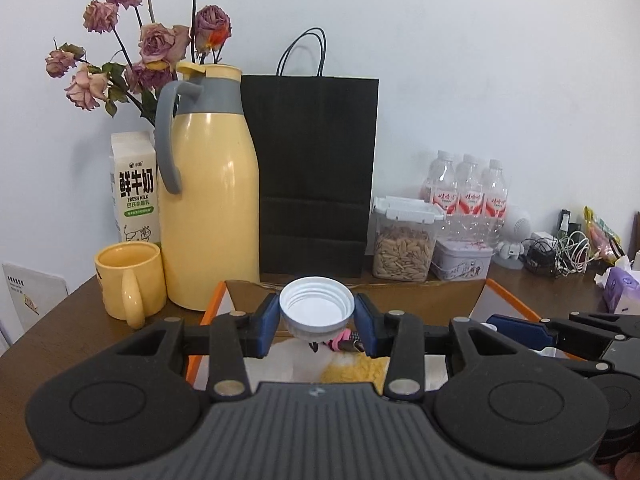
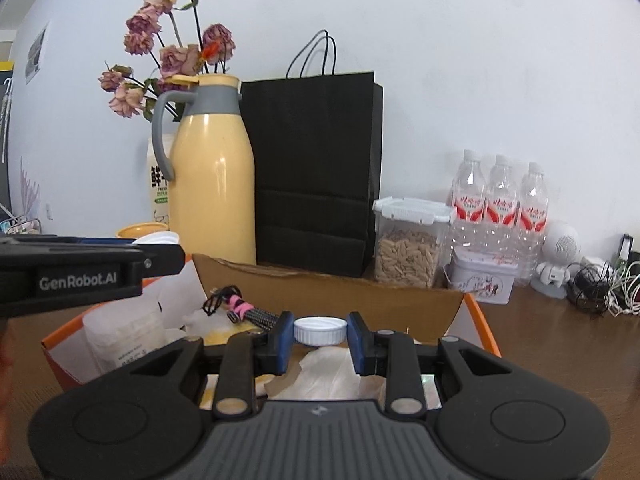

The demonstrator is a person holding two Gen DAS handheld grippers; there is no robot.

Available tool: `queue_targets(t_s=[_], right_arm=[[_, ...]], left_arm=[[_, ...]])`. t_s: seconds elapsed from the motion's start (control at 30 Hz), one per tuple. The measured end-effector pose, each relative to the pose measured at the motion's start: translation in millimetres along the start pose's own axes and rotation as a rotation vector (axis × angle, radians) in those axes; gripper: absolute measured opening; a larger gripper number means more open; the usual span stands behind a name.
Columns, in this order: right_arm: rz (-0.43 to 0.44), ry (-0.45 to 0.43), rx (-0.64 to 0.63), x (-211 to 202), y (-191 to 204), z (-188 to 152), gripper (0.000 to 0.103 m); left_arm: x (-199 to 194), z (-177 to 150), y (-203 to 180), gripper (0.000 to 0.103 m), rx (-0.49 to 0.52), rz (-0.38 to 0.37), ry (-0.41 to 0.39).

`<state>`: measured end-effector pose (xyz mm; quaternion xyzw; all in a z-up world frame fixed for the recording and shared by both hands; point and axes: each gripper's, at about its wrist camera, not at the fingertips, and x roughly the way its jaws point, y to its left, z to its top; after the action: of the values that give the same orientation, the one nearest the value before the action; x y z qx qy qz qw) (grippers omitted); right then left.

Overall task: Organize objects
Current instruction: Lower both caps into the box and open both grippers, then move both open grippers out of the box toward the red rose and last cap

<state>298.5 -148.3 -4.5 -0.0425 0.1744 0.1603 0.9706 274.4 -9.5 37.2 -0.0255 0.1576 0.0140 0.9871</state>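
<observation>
My left gripper (image 1: pixel 316 316) is shut on a white screw lid (image 1: pixel 316 308), tilted so its threaded inside faces the camera, held above an open orange cardboard box (image 1: pixel 508 294). My right gripper (image 2: pixel 320 334) is shut on a smaller white cap (image 2: pixel 320 330), held level above the same box (image 2: pixel 482 320). The box holds plastic bags (image 2: pixel 124 340), a pink-and-black braided cord (image 2: pixel 240 308) and something yellow (image 1: pixel 356 372). The left gripper's body (image 2: pixel 80 272) shows at the left of the right wrist view; the right gripper's fingers (image 1: pixel 516 328) show at the right of the left wrist view.
Behind the box stand a yellow thermos jug (image 1: pixel 212 208), a yellow mug (image 1: pixel 130 284), a milk carton (image 1: pixel 134 192), dried roses (image 1: pixel 152 44), a black paper bag (image 1: pixel 314 176), a jar of seeds (image 1: pixel 404 240), a tin (image 1: pixel 462 260), three water bottles (image 1: pixel 468 196) and tangled cables (image 1: pixel 560 252).
</observation>
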Motion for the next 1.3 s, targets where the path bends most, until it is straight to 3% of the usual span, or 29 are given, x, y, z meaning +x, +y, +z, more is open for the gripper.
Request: queue_targets(t_s=[0.33, 0.43, 0.47, 0.5, 0.6, 0.7, 1.3], right_arm=[[-0.005, 0.007, -0.012, 0, 1, -3, 0.028], [-0.007, 0.018, -0.007, -1, 0, -4, 0.03], [-0.011, 0.017, -0.005, -1, 0, -5, 0.039], [-0.015, 0.016, -0.003, -3, -1, -6, 0.055], [-0.025, -0.003, 0.001, -8, -1, -7, 0.087], [-0.026, -0.017, 0.009, -12, -2, -6, 0.101], [-0.033, -0.055, 0.003, -44, 2, -3, 0.103]], left_arm=[[-2, -3, -4, 0.042, 0.021, -0.014, -0.01], [-5, -4, -4, 0.058, 0.03, -0.006, -0.014], [-8, -4, -3, 0.075, 0.028, -0.005, -0.021], [-10, -4, -3, 0.091, 0.026, 0.003, -0.03], [-18, -1, -2, 0.103, 0.021, 0.027, -0.059], [-23, 0, -1, 0.103, 0.008, 0.032, -0.063], [-53, 3, 4, 0.103, -0.017, 0.033, -0.106]])
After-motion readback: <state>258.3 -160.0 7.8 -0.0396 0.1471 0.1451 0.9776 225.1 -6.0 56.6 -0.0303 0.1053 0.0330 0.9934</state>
